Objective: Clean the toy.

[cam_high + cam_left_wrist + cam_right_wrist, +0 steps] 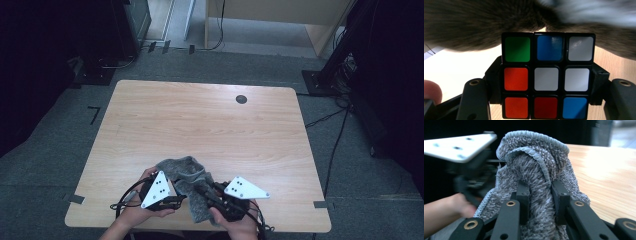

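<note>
Ahead, bare table (210, 120) lies beyond the towel (187, 172).

**Fuzzy cloth, glossy cube, matt wood**

The grey towel (534, 177) is thick terry cloth, with a rough looped pile and a stitched hem along its folded edge at 12 o'clock in the right gripper view. The puzzle cube (547, 76) is smooth black plastic with glossy coloured stickers; the blue one at 12 o'clock catches a sheen. The table (200, 125) is pale wood-grain laminate, smooth and matt. The right gripper (540, 195) and the left gripper (547, 82) have matt black plastic jaws with brass-coloured metal rivets. The floor (50, 165) at 9 o'clock of the table is coarse grey carpet.
</note>
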Tool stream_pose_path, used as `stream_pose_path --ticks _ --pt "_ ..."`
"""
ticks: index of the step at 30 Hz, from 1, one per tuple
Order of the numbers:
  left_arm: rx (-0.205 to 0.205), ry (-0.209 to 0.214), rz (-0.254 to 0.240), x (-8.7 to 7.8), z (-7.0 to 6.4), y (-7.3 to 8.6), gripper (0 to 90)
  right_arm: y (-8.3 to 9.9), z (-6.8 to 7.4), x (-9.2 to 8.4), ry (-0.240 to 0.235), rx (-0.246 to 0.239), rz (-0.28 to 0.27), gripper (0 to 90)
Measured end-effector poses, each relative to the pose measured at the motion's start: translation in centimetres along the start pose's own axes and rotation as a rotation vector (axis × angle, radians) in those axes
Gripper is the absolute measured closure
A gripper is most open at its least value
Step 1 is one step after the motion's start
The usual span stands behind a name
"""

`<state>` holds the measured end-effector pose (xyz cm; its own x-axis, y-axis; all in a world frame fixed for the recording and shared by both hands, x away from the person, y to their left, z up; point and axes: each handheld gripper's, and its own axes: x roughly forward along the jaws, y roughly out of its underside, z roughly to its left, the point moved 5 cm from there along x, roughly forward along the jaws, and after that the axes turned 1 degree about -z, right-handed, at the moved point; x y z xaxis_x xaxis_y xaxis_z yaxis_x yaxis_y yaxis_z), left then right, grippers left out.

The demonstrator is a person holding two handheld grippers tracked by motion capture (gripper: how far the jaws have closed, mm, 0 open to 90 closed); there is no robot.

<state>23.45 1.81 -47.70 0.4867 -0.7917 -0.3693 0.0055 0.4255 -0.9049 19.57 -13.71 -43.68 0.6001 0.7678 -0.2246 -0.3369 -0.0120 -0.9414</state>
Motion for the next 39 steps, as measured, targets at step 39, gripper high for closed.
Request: stream_pose_path --ticks 39 --pt "-0.014 0.017 -0.038 -0.7 0.1 -0.6 34.1 0.6 -2.2 0.0 0.048 0.084 0.019 72.9"
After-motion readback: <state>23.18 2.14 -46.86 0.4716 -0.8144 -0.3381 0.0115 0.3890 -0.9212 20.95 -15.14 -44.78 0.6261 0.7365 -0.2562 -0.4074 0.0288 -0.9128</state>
